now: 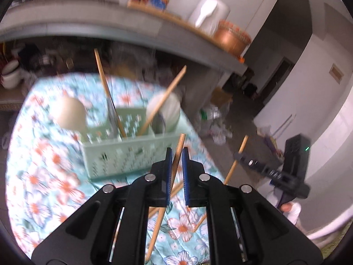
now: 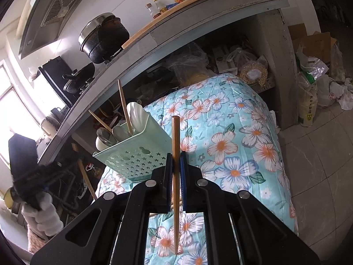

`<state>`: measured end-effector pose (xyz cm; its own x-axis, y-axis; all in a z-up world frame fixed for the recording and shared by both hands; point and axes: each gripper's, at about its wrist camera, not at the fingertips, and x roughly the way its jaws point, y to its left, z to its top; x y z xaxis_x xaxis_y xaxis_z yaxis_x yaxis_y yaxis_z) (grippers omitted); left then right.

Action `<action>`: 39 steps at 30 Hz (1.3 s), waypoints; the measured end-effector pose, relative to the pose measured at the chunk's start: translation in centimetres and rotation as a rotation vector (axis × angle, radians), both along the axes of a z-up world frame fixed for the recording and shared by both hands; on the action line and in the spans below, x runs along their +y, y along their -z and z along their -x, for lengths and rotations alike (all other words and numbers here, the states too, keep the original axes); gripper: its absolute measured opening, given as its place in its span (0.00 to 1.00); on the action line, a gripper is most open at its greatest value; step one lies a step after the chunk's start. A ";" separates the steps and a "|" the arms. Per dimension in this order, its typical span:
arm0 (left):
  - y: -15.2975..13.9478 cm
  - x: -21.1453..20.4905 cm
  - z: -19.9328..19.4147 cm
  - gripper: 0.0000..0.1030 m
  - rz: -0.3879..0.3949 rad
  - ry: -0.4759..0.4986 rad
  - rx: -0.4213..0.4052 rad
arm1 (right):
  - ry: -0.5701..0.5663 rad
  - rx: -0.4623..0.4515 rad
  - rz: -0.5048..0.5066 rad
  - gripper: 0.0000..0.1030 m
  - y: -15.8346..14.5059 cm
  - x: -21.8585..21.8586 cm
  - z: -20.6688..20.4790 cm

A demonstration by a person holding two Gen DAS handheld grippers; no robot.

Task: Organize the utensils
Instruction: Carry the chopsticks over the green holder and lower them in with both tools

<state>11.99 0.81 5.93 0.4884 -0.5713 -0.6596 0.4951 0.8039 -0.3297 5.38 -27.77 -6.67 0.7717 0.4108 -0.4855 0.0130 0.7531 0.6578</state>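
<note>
Status: task partly done, judged from the layout. The mint-green perforated utensil caddy [image 2: 141, 152] stands on the floral tablecloth [image 2: 242, 145] and already holds 2 chopsticks [image 2: 124, 108] leaning out at angles, a white ladle or rice paddle [image 2: 136, 114] and metal spoons [image 2: 106, 135]; the left view is motion-blurred, so an exact count of the contents is not possible. Left to do: 2 chopsticks in hand, plus at least 1 or 2 loose chopsticks on the cloth [image 1: 199, 222], seen low in the left view, partly hidden behind the fingers. Right gripper [image 2: 176, 161]: jaws drawn in to a narrow gap, pads pressing both sides of a brown chopstick [image 2: 175, 137] held near upright, top end above the fingertips, lower end hanging over the cloth without visible contact; it sits just beside the caddy's near right corner, not yet over the opening. Left gripper [image 1: 176, 161]: jaws slightly wider, with a lighter bamboo chopstick [image 1: 179, 145] running tilted between the blue pads; blur hides whether both pads are in firm contact, so grip is likely but not certain. The right gripper with its stick also shows at the right of the left view, off the table edge
</note>
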 end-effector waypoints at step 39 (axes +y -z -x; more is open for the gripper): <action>-11.8 0.7 -7.4 0.04 0.071 -0.124 -0.444 | 0.009 0.015 0.013 0.07 -0.2 -0.1 -0.8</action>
